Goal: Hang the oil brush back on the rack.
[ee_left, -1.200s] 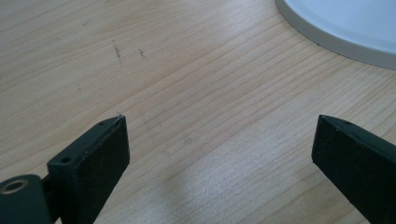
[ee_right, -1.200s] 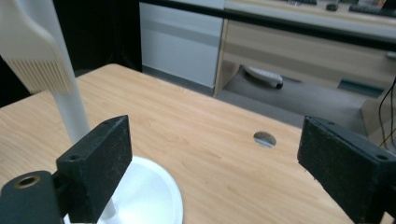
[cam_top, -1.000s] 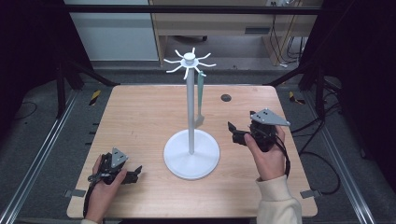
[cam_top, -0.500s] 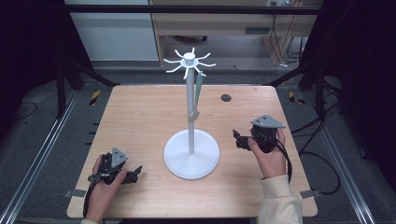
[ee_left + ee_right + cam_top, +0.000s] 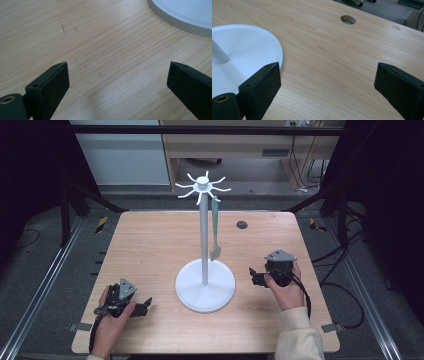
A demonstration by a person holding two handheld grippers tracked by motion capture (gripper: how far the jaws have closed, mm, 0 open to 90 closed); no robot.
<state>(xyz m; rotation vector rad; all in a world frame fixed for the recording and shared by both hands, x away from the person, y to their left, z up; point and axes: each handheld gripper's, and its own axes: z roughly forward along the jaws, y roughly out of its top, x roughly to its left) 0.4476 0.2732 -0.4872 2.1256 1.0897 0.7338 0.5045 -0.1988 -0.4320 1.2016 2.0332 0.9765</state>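
A white stand [image 5: 204, 235] rises from a round white base [image 5: 220, 292] at the table's middle, with several hooks at its top [image 5: 202, 185]. From one hook hangs a green-handled utensil [image 5: 215, 220] with a pale head. My left gripper [image 5: 145, 306] rests on the table at the near left, open and empty, pointing toward the base. In the left gripper view its jaws [image 5: 118, 66] stand wide over bare wood, with the base's rim [image 5: 185, 17] at the upper right. My right gripper [image 5: 253, 275] sits just right of the base, open and empty [image 5: 327, 66]. The base [image 5: 254, 47] lies by its left jaw.
The wooden table [image 5: 150, 245] has a small round hole [image 5: 242, 224] at the back right, also seen in the right gripper view as the hole [image 5: 348, 19]. Dark metal frame bars and floor rails surround the table. A cable trails from each gripper.
My right gripper has come slightly nearer the person and lower toward the table, still open. The left gripper and the stand have not moved.
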